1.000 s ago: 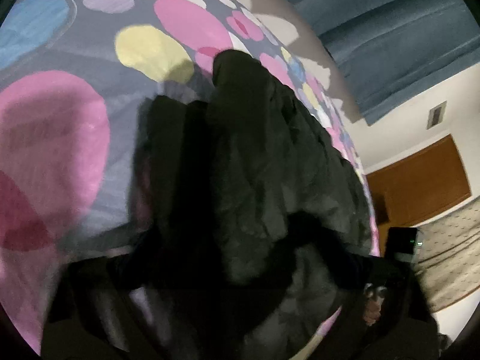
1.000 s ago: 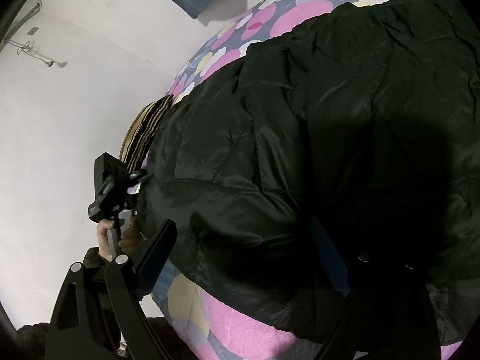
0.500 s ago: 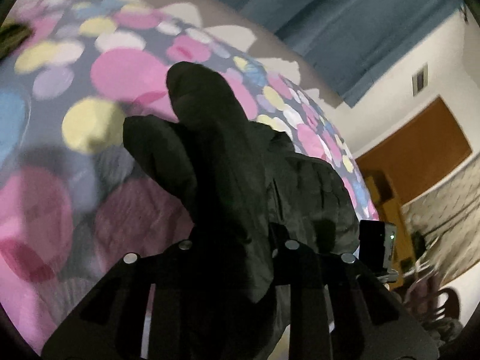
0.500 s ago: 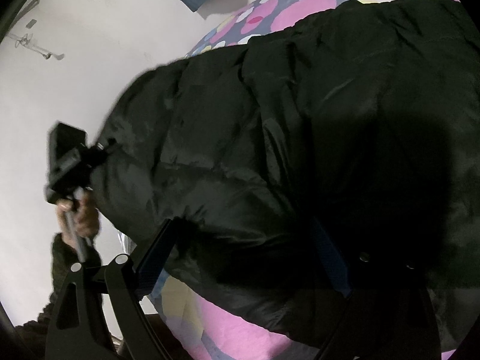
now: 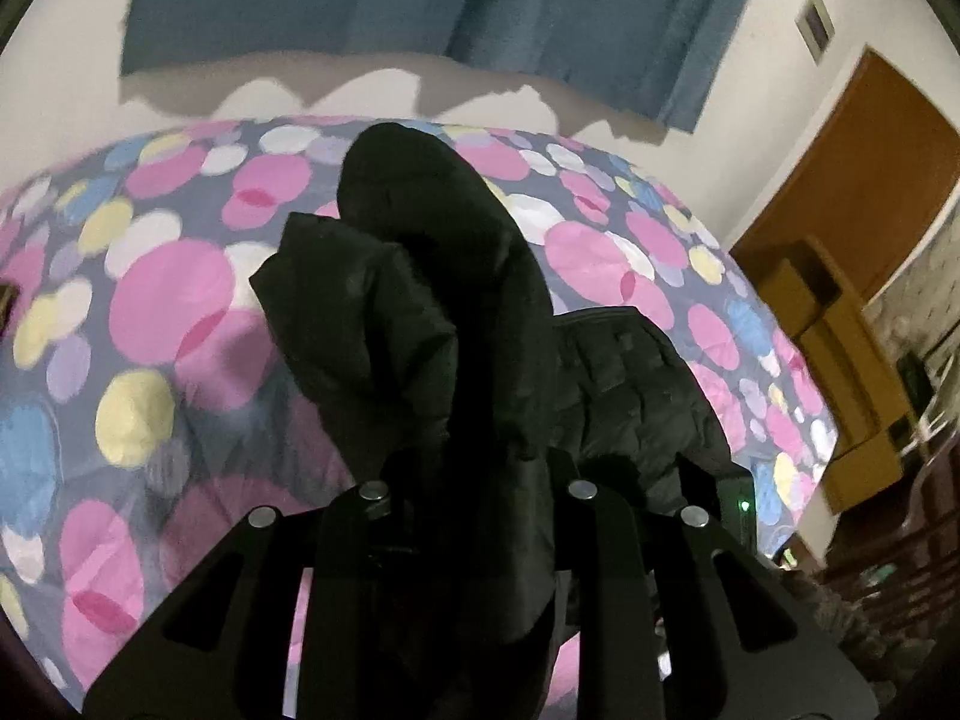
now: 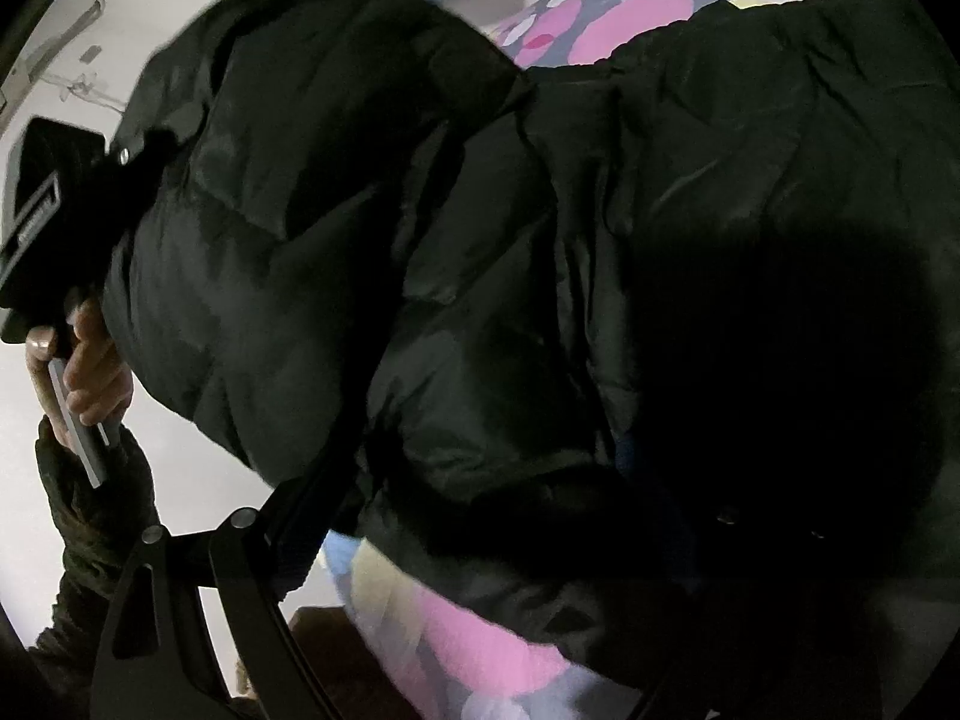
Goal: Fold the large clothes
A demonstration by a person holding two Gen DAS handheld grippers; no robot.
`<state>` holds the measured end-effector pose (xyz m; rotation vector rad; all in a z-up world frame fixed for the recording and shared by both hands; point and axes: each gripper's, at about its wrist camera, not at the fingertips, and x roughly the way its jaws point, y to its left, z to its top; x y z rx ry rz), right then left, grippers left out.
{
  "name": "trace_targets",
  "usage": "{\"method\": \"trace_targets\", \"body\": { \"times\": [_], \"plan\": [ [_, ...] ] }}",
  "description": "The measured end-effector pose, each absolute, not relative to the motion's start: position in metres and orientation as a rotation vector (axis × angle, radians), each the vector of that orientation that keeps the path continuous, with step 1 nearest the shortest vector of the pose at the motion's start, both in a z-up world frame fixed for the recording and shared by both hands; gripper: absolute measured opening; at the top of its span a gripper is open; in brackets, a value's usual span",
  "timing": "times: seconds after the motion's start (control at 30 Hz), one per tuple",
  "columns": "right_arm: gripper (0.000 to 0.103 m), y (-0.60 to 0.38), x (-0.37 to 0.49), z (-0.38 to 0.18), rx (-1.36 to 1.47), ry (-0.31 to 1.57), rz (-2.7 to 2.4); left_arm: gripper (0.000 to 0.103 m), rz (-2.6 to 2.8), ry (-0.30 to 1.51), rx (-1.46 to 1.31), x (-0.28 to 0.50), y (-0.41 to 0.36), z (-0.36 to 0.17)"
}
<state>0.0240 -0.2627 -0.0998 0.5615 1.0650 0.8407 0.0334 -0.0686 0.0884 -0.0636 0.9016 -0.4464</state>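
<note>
Behind our bed (image 5: 180,312), with its cover of pink, yellow and blue dots, hang a blue curtain (image 5: 480,6) and a white wall, and a brown door (image 5: 858,180) stands off to the side. Through the left wrist camera we see our left gripper (image 5: 480,480) clamped on a thick bunch of the black padded jacket (image 5: 420,312); its jaws have just been closing, with that cloth between them. The bunch stands up in front of the lens, clear of the bed, while more of the jacket lies on the cover beside it.

Through the right wrist camera the jacket fills nearly all the view. 1 side is raised and curls over the part that lies flat on the bed. Our left hand (image 6: 90,360) shows at the edge, gripping its tool. Our right gripper (image 6: 480,516) has its 2 fingers wide apart with jacket cloth between them; whether they press on it we cannot tell, as that side is in deep shadow.

We judge the first fold as just begun, with the rest still to do. No containers are visible.
</note>
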Motion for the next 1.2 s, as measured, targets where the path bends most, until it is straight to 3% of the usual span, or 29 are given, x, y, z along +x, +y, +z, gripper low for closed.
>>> {"method": "trace_targets", "body": {
  "times": [0.2,0.57,1.0,1.1,1.13,1.2],
  "plan": [
    [0.088,-0.325,0.024,-0.080,0.654,0.992,0.796,0.022,-0.487,0.891,0.040,0.041,-0.144,0.089],
    [0.088,-0.438,0.034,-0.058,0.962,0.796,0.760,0.022,-0.602,0.871,0.205,0.032,-0.264,0.031],
    [0.088,-0.444,0.067,-0.092,0.961,0.919,0.670,0.022,-0.611,0.855,0.297,0.024,-0.314,-0.019],
    [0.072,-0.441,0.076,-0.096,0.930,0.936,0.631,0.022,-0.601,0.852,0.318,0.023,-0.319,-0.022],
    [0.057,-0.441,0.077,-0.098,0.924,0.947,0.622,0.022,-0.596,0.847,0.329,0.021,-0.320,-0.022],
    [0.051,-0.442,0.078,-0.105,0.935,0.962,0.618,0.023,-0.593,0.842,0.345,0.019,-0.323,-0.023]
  ]
}}
